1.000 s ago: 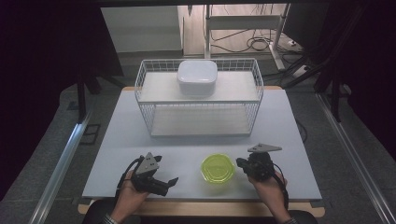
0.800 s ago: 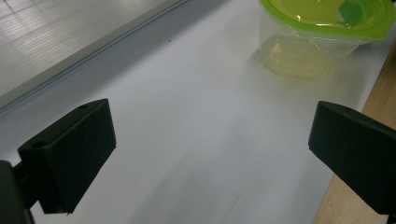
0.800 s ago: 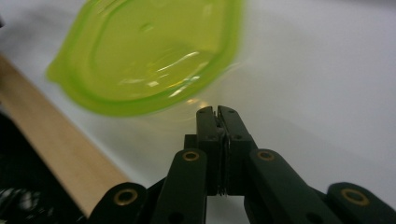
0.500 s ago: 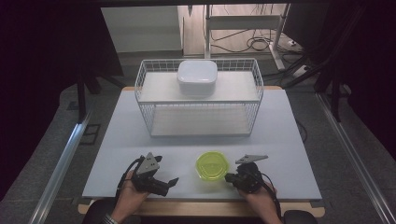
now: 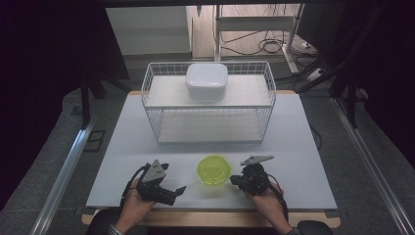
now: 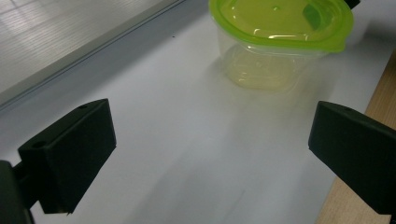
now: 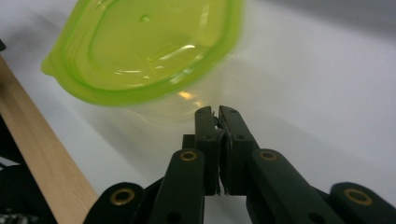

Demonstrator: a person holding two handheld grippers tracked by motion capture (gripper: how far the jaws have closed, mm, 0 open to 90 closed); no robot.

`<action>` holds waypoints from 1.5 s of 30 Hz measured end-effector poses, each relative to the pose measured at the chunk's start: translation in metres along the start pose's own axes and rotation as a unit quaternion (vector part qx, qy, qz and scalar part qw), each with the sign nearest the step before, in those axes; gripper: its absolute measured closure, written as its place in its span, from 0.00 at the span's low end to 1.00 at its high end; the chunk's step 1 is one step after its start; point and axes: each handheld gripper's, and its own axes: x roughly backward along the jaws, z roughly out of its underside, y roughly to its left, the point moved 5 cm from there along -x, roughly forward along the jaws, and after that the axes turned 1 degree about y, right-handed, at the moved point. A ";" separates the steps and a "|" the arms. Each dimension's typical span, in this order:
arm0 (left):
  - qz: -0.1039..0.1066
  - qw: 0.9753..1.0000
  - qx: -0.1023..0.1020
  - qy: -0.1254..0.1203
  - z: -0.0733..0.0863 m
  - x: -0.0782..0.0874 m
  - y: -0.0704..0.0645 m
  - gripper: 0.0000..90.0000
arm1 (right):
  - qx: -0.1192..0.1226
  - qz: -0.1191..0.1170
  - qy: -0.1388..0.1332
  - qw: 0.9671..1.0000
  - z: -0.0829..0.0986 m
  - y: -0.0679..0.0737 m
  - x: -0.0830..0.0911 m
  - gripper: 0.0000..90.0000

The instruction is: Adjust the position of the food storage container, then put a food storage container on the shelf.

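So the right tool has its jaws pressed flat together with nothing between them, tips sitting just short of the clear plastic tub with the lime-green lid. Can't tell if the tips actually touch the tub's wall, but it's right up against it. The left tool is the opposite: jaws spread wide, empty, aimed at the same tub from the other side, with a fair bit of bare white tabletop in between.

From the high view, the tub sits near the front edge of the tabletop, between the two tools, left one a little way off and right one just beside it. Lid looks seated on.

Further back there's a white wire basket-shelf with a white lidded box on its top tier, well away from everything.

My read: this is barely started. Nothing's gripped or lifted yet, so grabbing the tub and whatever comes after, maybe moving it or opening it, is all left to do.
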 end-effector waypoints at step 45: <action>-0.019 1.000 -0.011 0.019 0.008 0.001 0.013 0.01 | 0.076 0.023 -0.075 0.994 -0.002 -0.037 0.023 0.07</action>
